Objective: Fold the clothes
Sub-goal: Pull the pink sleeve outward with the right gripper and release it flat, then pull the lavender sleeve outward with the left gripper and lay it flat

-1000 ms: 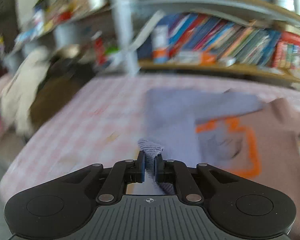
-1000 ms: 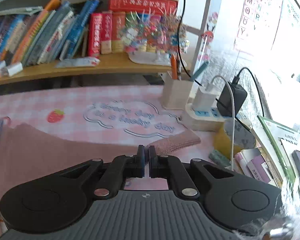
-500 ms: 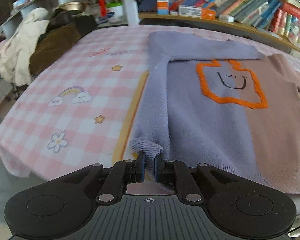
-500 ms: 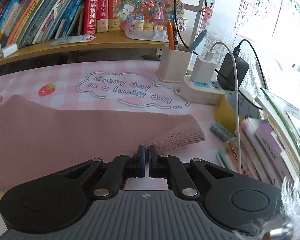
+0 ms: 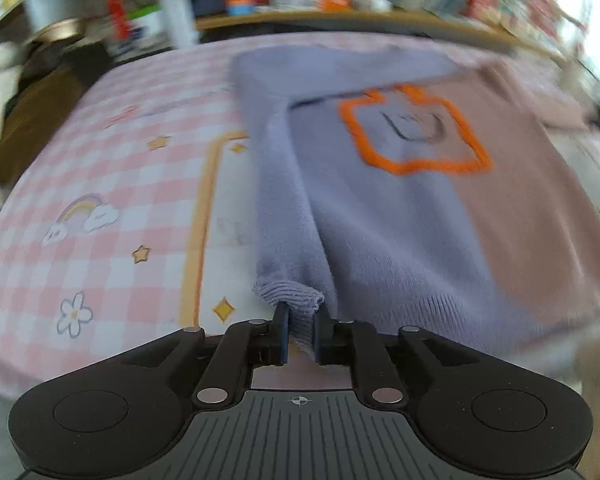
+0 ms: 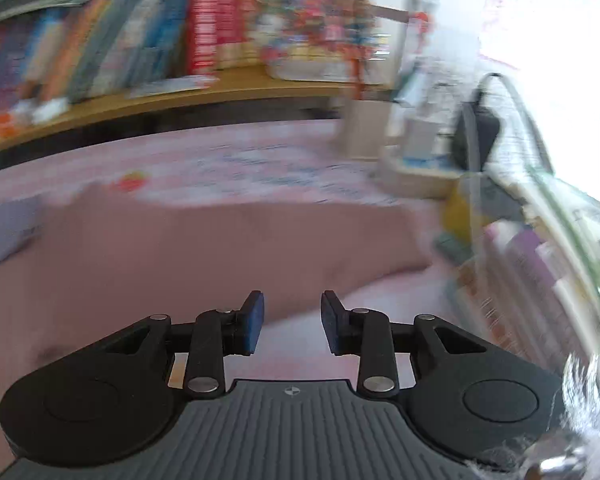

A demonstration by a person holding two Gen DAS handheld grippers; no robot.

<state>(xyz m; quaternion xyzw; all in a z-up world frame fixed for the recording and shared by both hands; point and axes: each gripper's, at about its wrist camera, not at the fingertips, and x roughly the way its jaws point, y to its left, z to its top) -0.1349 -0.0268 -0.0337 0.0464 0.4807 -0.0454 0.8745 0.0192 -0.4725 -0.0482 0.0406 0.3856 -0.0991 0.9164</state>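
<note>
A sweater [image 5: 420,216], half lilac and half dusty pink with an orange outline on its chest, lies flat on the pink checked tablecloth [image 5: 112,184]. Its lilac sleeve [image 5: 276,184] runs down the left side towards me. My left gripper [image 5: 300,332] is shut on the ribbed lilac cuff [image 5: 290,296] near the table's front edge. In the right wrist view the pink sleeve [image 6: 220,248] lies flat on the cloth. My right gripper [image 6: 292,320] is open and empty just above it, with the pink cuff end [image 6: 412,240] ahead to the right. Both views are blurred.
A bookshelf [image 6: 148,48] runs along the back of the table. A power strip with chargers [image 6: 432,160], a yellow cup [image 6: 460,208] and stacked books [image 6: 540,264] crowd the right edge. Clothes [image 5: 16,120] are piled off the table's left side.
My right gripper has opened and let go of the pink cuff, which now lies flat on the table. My left gripper still holds the lilac cuff and has shifted slightly.
</note>
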